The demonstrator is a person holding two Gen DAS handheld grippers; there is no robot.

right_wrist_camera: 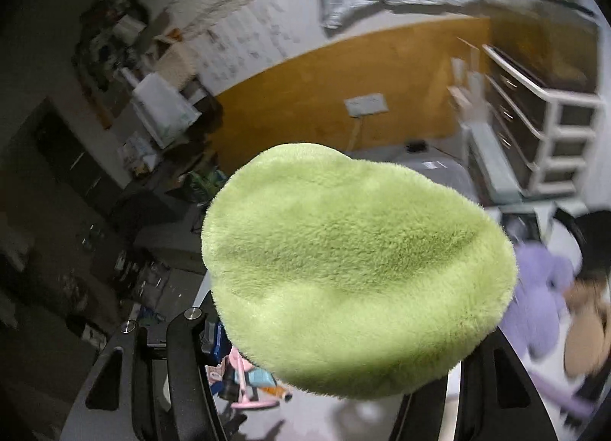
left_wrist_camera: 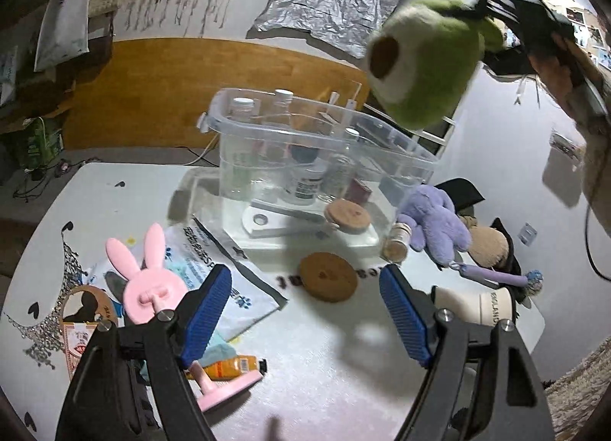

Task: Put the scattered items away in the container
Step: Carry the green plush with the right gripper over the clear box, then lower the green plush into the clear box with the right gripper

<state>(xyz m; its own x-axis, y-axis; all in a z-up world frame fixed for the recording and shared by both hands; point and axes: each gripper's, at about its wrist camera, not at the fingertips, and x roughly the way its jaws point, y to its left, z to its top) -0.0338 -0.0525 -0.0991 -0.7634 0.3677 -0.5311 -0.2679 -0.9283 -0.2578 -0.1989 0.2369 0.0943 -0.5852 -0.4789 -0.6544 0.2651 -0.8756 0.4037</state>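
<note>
My right gripper [left_wrist_camera: 483, 7] is shut on a green plush toy [left_wrist_camera: 427, 62] and holds it in the air above the far right corner of the clear plastic container [left_wrist_camera: 416, 152]. In the right wrist view the green plush [right_wrist_camera: 355, 269] fills the middle and hides the fingertips. My left gripper [left_wrist_camera: 305, 311] is open and empty, low over the white table. A cork coaster [left_wrist_camera: 327, 282] lies just ahead between its fingers. A pink bunny stand [left_wrist_camera: 147, 288] is at its left finger. A purple plush [left_wrist_camera: 435, 227] lies right of the container.
The container holds bottles, a white board and a cork lid [left_wrist_camera: 346, 213]. A printed pouch [left_wrist_camera: 214, 269], an orange tube [left_wrist_camera: 233, 364] and a lace cloth lie at left. A small jar [left_wrist_camera: 397, 246], a tan plush [left_wrist_camera: 488, 246] and a white bottle [left_wrist_camera: 477, 303] lie at right.
</note>
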